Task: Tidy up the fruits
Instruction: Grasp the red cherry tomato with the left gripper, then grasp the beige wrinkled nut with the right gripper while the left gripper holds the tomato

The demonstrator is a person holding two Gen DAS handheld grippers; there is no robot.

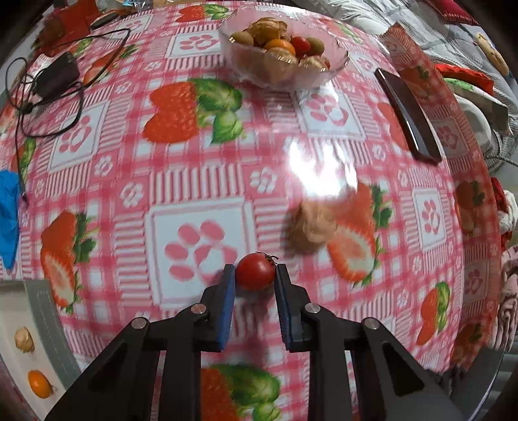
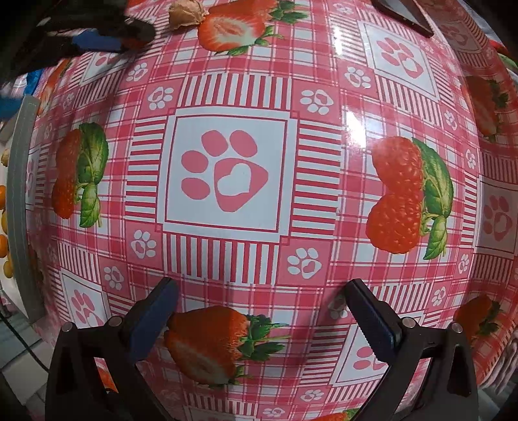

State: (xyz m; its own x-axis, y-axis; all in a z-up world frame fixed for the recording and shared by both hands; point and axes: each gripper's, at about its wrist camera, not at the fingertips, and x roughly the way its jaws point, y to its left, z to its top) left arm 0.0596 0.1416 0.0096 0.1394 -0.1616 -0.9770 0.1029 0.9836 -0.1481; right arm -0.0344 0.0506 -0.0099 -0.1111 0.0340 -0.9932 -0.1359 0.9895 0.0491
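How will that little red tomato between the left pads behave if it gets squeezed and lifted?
The tomato is round and glossy, so it may roll or slip from the left hand-held gripper if gripped off-centre. It looks small, probably light. Its thin-looking skin suggests that hard squeezing could bruise or split it.

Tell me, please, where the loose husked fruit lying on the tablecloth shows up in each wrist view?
Left wrist: husked fruit lies right of centre, just beyond the held tomato.
Right wrist: husked fruit at the top edge, left of centre.
Shared landmark: the halved strawberry print beside it.
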